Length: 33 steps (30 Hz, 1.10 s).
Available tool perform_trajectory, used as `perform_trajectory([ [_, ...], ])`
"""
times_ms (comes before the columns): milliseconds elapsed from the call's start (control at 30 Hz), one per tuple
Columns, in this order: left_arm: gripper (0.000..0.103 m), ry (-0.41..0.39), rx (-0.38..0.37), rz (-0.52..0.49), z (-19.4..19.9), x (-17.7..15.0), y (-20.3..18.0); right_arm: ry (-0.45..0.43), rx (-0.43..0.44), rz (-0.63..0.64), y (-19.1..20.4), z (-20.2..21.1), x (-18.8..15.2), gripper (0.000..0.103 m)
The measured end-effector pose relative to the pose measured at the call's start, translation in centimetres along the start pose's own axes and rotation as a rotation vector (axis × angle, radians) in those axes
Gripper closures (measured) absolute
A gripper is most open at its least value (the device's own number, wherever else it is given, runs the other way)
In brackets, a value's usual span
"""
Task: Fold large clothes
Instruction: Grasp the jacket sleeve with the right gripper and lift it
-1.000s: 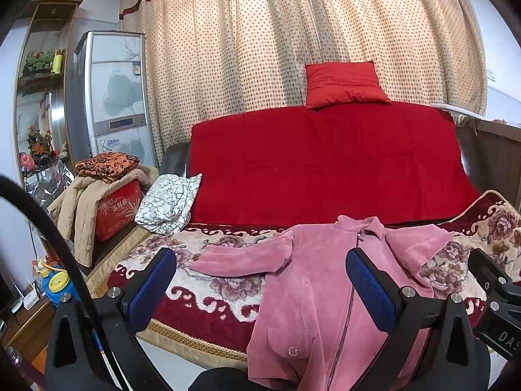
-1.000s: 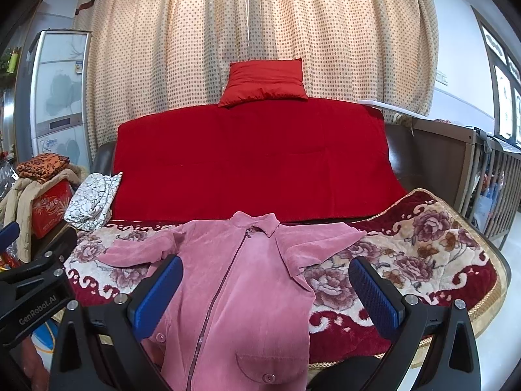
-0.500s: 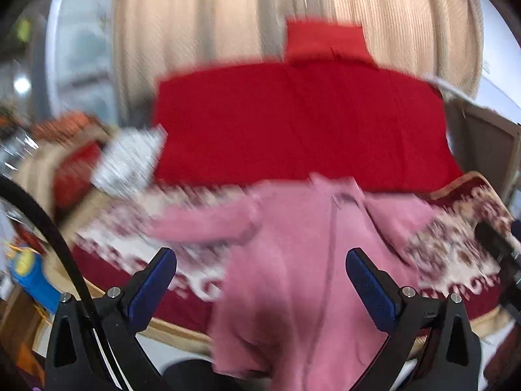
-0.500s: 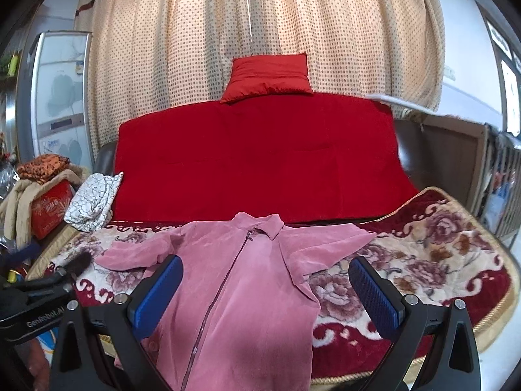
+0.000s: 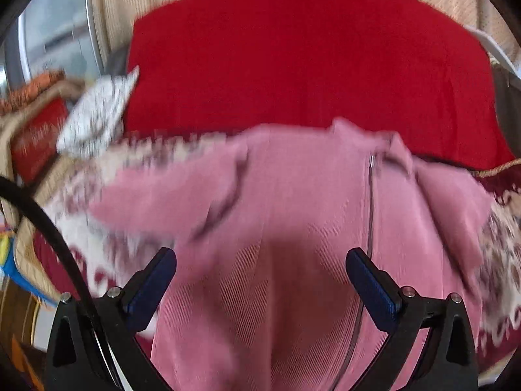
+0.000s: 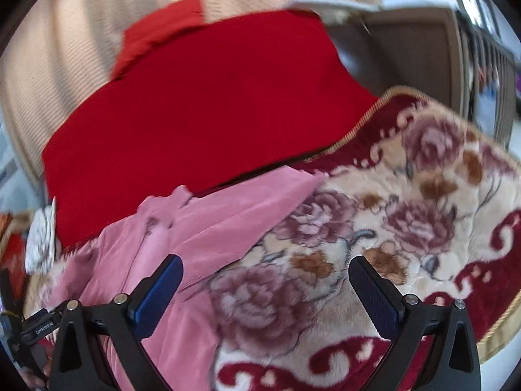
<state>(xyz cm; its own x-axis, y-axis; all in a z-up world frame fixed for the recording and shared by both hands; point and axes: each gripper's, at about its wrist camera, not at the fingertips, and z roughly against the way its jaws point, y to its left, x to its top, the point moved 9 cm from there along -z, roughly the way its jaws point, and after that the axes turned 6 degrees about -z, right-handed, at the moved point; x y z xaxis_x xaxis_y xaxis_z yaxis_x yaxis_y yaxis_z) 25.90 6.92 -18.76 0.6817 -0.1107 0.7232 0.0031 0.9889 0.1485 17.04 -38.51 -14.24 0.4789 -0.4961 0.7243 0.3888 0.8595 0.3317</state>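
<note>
A pink zip-up jacket [image 5: 293, 215] lies spread flat on a floral blanket, collar toward the sofa back, sleeves out to both sides. My left gripper [image 5: 260, 280] is open and empty, low over the jacket's front just left of the zipper [image 5: 369, 215]. In the right wrist view the jacket [image 6: 202, 228] lies to the left, its right sleeve reaching toward the sofa back. My right gripper [image 6: 265, 290] is open and empty over the floral blanket [image 6: 407, 221], its left finger [image 6: 156, 290] above the sleeve's edge. Both views are motion-blurred.
A red cover [image 5: 309, 58] drapes the sofa back, with a red cushion [image 6: 162, 22] on top. A white patterned cloth [image 5: 97, 120] and a pile of clothes on a red box [image 5: 35, 137] sit at the left. A wooden crib [image 6: 423, 58] stands at the right.
Both grippers have moved forward and down toward the sofa. The left now sits close over the jacket's front; the right has swung right and tilted over the blanket beside the sleeve. Both stay open.
</note>
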Motion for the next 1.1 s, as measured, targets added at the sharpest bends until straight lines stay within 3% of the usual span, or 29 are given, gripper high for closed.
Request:
perform_trajectory([
  [100, 0.0, -0.043, -0.014, -0.022, -1.0, 1.6, -1.6, 0.019, 0.068, -0.071, -0.8, -2.8, 1.6, 0.0],
  [233, 0.0, 0.029, -0.079, -0.014, -4.3, -0.5, -2.9, 0.056, 0.131, -0.182, -0.9, -7.2, 2.7, 0.0],
  [333, 0.0, 0.12, -0.057, -0.026, -6.7, -1.9, -2.8, 0.097, 0.13, -0.223, -0.8, -10.9, 2.8, 0.0],
  [533, 0.0, 0.049, -0.026, -0.035, -6.4, -0.3, -1.9, 0.155, 0.177, -0.464, -2.7, -17.9, 3.6, 0.002],
  [600, 0.0, 0.047, -0.022, -0.033, -6.6, 0.1, -1.7, 0.134, 0.191, -0.517, -3.5, -18.9, 4.1, 0.003],
  [667, 0.0, 0.048, -0.013, -0.032, -7.0, 0.6, -1.3, 0.097, 0.221, -0.534, -3.4, -19.4, 5.3, 0.009],
  [733, 0.0, 0.056, -0.013, -0.032, -7.4, 0.8, -1.1, 0.104, 0.253, -0.548, -3.4, -20.5, 5.8, 0.027],
  [867, 0.0, 0.047, -0.012, -0.047, -7.4, 1.0, -1.3, 0.105, 0.266, -0.545, -3.6, -22.7, 6.2, 0.044],
  [933, 0.0, 0.039, -0.004, -0.054, -7.3, 1.1, -1.3, 0.116, 0.289, -0.525, -3.0, -23.4, 6.6, 0.079],
  [1033, 0.0, 0.048, -0.005, -0.044, -7.6, 1.2, -1.1, 0.152, 0.336, -0.514, -1.8, -24.2, 6.6, 0.088],
  [1100, 0.0, 0.046, -0.005, -0.034, -7.5, 1.3, -0.9, 0.144, 0.417, -0.508, -0.2, -23.4, 6.9, 0.088],
])
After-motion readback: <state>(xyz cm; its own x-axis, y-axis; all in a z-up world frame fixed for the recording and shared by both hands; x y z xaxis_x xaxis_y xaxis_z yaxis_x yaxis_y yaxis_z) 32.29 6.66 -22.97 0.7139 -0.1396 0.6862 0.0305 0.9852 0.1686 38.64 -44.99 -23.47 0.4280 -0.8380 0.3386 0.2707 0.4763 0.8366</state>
